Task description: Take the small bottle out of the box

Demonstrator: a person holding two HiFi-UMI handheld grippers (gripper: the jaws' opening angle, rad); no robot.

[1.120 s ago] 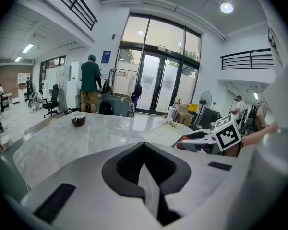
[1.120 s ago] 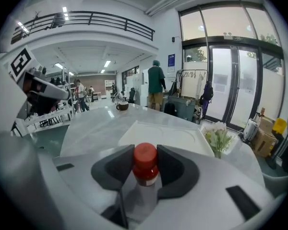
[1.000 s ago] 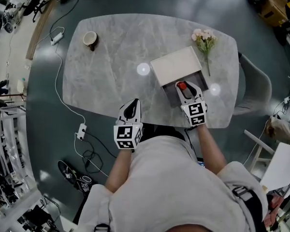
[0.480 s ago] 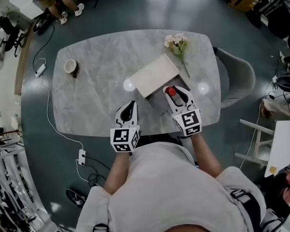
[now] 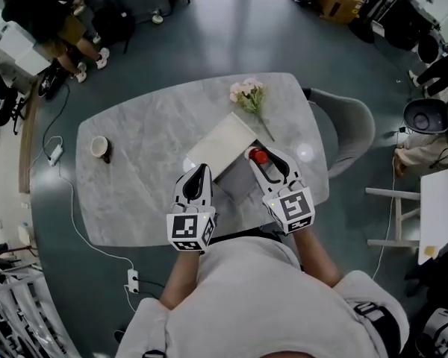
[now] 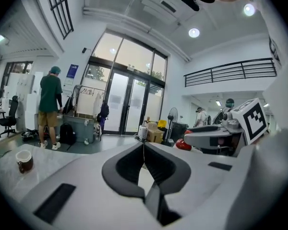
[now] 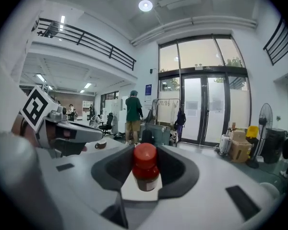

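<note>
Head view: I am gripping the small bottle [image 5: 259,156] in the right tool [image 5: 262,159], its red cap showing between the jaws, over the far end of the open box [image 5: 222,144] on the table [image 5: 134,200]. The left tool [image 5: 198,174] is hovering just beside the box's left side, jaws pressed together on nothing. Flowers [image 5: 248,95] are lying just beyond the box. A cup [image 5: 99,148] is standing well apart at the left, and a chair [image 5: 351,125] is sitting at the table's right end.
</note>
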